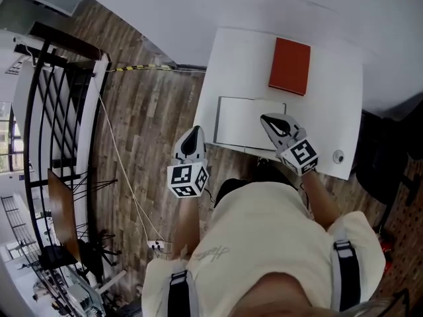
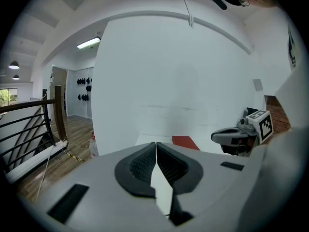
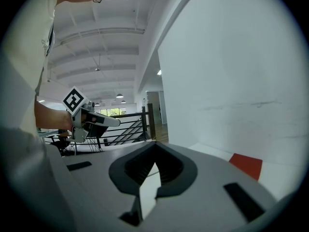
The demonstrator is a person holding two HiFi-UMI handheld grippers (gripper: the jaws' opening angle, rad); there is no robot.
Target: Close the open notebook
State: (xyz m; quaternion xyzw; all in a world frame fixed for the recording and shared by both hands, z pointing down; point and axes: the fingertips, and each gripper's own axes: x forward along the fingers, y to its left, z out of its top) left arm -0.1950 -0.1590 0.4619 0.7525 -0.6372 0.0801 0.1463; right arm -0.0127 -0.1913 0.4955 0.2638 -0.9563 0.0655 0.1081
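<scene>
Head view: the open notebook [image 1: 248, 122] lies white-paged at the worktop's [image 1: 238, 58] near edge, with a red closed book [image 1: 289, 65] beyond it. My right hand-held gripper [image 1: 267, 119] is over its right page, and my left hand-held gripper [image 1: 194, 131] is beside the worktop. The gripper views show both jaw pairs pressed together and empty, and only the red book is plain there.

Open across the left half of the desk [image 1: 238, 65] top, above the open notebook [image 1: 244, 121]: bare from the left edge to the red book [image 1: 289, 65] at upper right. Bare too between red book and notebook, and right of the notebook as far as a small round object [image 1: 338, 156]. Crowded over the notebook's right side by the right gripper [image 1: 267, 118], jaws together. Shut off above by the white wall [image 1: 264, 5]. Open over the wood floor [image 1: 145, 111] left of the desk, around the left gripper [image 1: 195, 131], out to the black railing [image 1: 53, 111].
</scene>
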